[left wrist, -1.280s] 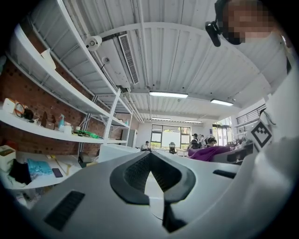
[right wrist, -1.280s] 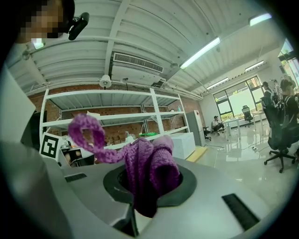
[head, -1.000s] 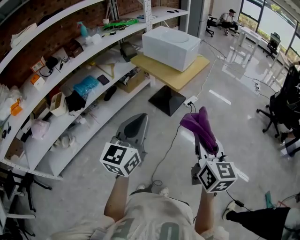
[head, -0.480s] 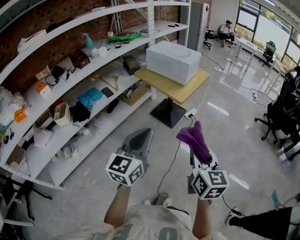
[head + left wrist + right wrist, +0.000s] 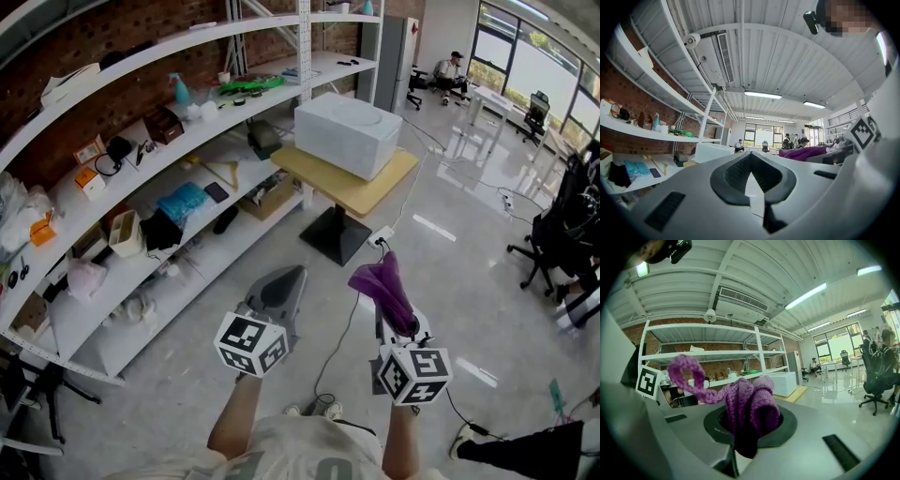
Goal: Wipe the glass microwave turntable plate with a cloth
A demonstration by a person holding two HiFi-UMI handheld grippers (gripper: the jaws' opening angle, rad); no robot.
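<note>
Head view: left gripper (image 5: 296, 274) is held out over the grey floor (image 5: 450, 253), jaws pressed together, nothing between them. Right gripper (image 5: 398, 321) is beside it, apart from it, pinching a purple knitted cloth (image 5: 382, 281). The cloth stands up past the jaw tips. A white box appliance (image 5: 347, 131) sits on a wooden pedestal table (image 5: 367, 184), well ahead of both grippers and next to the white shelving (image 5: 141, 178).

Left gripper view: the jaws meet at the tips and are empty. The cloth (image 5: 806, 152) shows off to the right, level with the tips and not touching them. The appliance (image 5: 712, 151) is far ahead on the left.

Right gripper view: the cloth (image 5: 752, 408) fills the gap between the jaws, clamped on its bunched lower part. A knitted loop (image 5: 686, 373) curls up and to the left (free, touching nothing). The appliance (image 5: 783, 383) is far behind the cloth.
</note>
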